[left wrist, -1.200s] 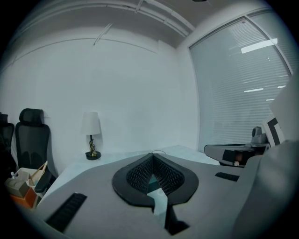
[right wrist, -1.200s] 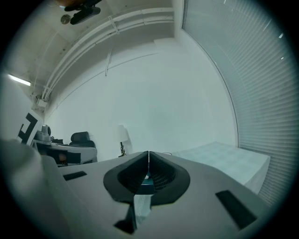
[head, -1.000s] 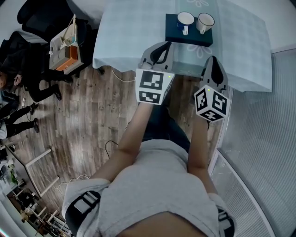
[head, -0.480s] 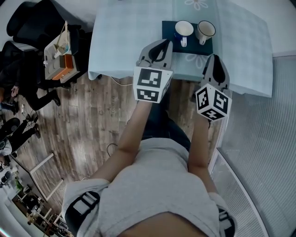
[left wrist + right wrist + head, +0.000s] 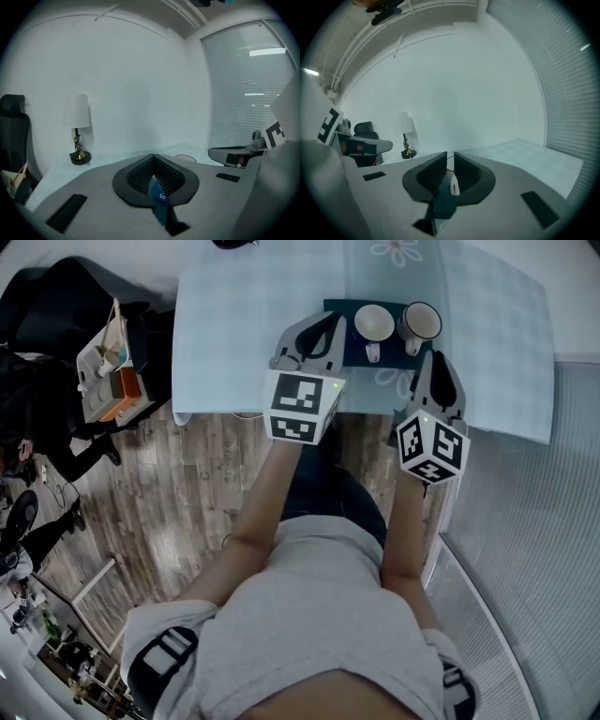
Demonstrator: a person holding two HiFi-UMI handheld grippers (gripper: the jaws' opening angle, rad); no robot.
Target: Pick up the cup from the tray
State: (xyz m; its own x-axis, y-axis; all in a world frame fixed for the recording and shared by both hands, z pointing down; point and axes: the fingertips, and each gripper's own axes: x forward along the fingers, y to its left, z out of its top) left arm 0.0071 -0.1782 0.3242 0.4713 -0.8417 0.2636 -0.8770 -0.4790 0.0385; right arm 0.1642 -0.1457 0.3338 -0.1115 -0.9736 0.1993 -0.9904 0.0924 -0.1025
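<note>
A table [image 5: 244, 324] under a pale checked cloth carries a dark tray [image 5: 394, 354] close to its near edge, with the tray's long side running left to right. Two white cups with dark rims stand upright on the tray, side by side and mouths up, so each cup's long axis is vertical. The left cup [image 5: 374, 322] has its handle turned straight toward the person. The right cup [image 5: 421, 321] stands just beside it without touching, and its handle points toward the person and a little left.

The left gripper [image 5: 325, 326] is held over the tray's left end, just beside the left cup, and hides that end of the tray. It points away from the person, across the table. In the left gripper view its fingers [image 5: 138, 176] are pressed together with nothing between them, and the left cup's rim shows just past them on the right. The right gripper [image 5: 438, 356] hangs over the table's near edge, just short of the right cup, and is aimed the same way. In the right gripper view its fingers [image 5: 431, 176] are drawn together with only a hairline at the tips, and they hold nothing.

A lamp [image 5: 77, 126] stands at the table's far side by a white wall [image 5: 140, 70], with a black chair [image 5: 11, 131] to its left and blinds [image 5: 243, 93] to the right. Wood floor [image 5: 178, 493] lies below the person
</note>
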